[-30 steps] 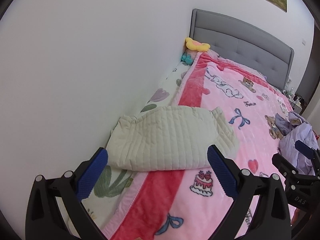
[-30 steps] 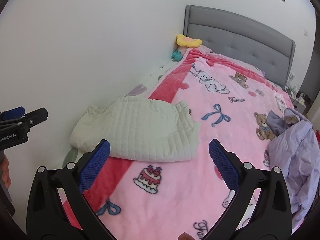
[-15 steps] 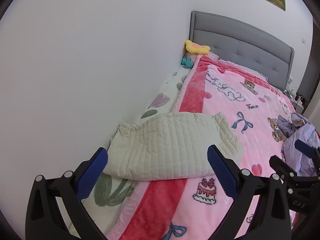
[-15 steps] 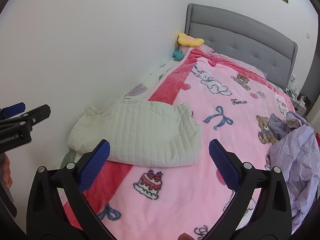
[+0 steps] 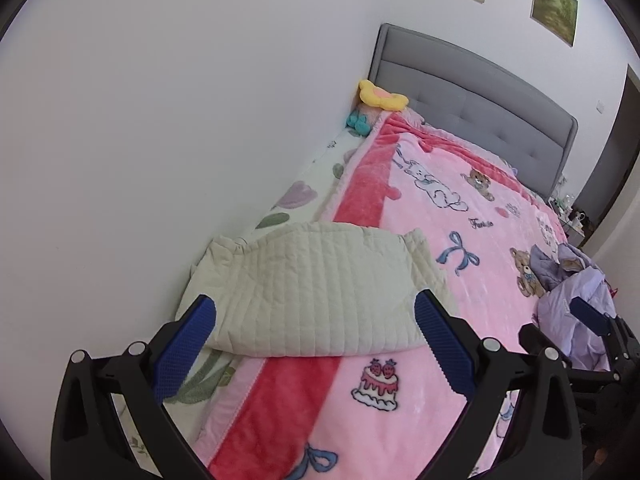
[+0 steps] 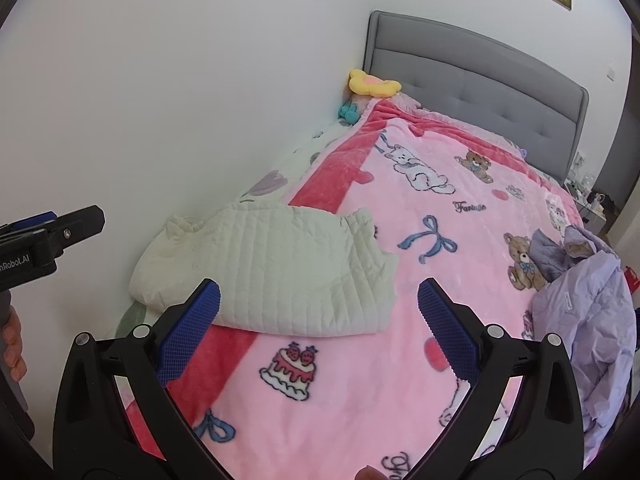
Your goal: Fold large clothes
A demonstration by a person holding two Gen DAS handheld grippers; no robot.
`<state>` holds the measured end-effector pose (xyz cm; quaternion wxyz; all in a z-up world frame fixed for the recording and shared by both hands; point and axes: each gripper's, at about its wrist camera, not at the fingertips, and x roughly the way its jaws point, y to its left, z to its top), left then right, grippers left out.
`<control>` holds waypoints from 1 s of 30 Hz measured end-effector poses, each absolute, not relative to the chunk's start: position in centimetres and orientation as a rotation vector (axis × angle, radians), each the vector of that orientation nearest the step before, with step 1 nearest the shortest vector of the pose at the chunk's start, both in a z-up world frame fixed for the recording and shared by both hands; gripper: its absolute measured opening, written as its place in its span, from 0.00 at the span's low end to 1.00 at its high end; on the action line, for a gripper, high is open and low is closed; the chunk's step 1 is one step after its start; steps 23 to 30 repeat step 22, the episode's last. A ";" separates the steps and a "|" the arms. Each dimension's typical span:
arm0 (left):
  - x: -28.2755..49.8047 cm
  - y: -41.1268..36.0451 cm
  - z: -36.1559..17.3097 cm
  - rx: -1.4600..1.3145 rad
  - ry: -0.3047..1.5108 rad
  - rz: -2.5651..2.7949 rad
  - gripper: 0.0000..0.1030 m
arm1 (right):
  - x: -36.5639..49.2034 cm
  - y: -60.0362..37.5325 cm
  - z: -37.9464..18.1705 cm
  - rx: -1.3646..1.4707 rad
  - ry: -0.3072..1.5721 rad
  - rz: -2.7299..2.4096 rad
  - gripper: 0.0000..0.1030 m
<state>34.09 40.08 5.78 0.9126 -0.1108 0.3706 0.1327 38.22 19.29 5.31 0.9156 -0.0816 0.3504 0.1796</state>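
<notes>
The left gripper (image 5: 314, 344) is held above the bed, jaws spread wide apart and gripping nothing. The right gripper (image 6: 318, 332) is likewise spread apart and empty. A cream quilted garment (image 6: 276, 272), folded into a compact stack, lies at the wall-side edge of the bed, partly on the pink blanket (image 6: 460, 240) and partly on the floral sheet (image 5: 296, 200). A crumpled lilac garment (image 6: 584, 308) lies at the opposite edge of the bed. A yellow plush toy (image 6: 372, 84) rests against the grey headboard (image 6: 480, 76).
</notes>
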 end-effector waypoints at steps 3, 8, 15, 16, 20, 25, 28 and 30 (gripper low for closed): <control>34.0 39.9 5.9 -0.218 0.753 0.264 0.95 | 38.2 19.2 5.4 -0.160 0.720 0.363 0.92; 34.1 39.5 6.1 -0.187 0.751 0.260 0.95 | 38.2 19.1 5.3 -0.156 0.723 0.364 0.92; 34.3 39.2 6.4 -0.161 0.756 0.281 0.95 | 38.4 18.9 5.3 -0.150 0.724 0.371 0.92; 34.3 39.2 6.4 -0.159 0.758 0.282 0.95 | 38.4 18.9 5.4 -0.149 0.724 0.372 0.92; 34.2 39.2 6.5 -0.158 0.762 0.293 0.95 | 38.4 18.8 5.5 -0.147 0.724 0.376 0.92; 34.0 39.3 6.6 -0.163 0.761 0.297 0.95 | 38.4 18.9 5.7 -0.146 0.720 0.379 0.92; 34.0 39.3 6.6 -0.163 0.761 0.297 0.95 | 38.4 18.9 5.7 -0.146 0.720 0.379 0.92; 34.0 39.3 6.6 -0.163 0.761 0.297 0.95 | 38.4 18.9 5.7 -0.146 0.720 0.379 0.92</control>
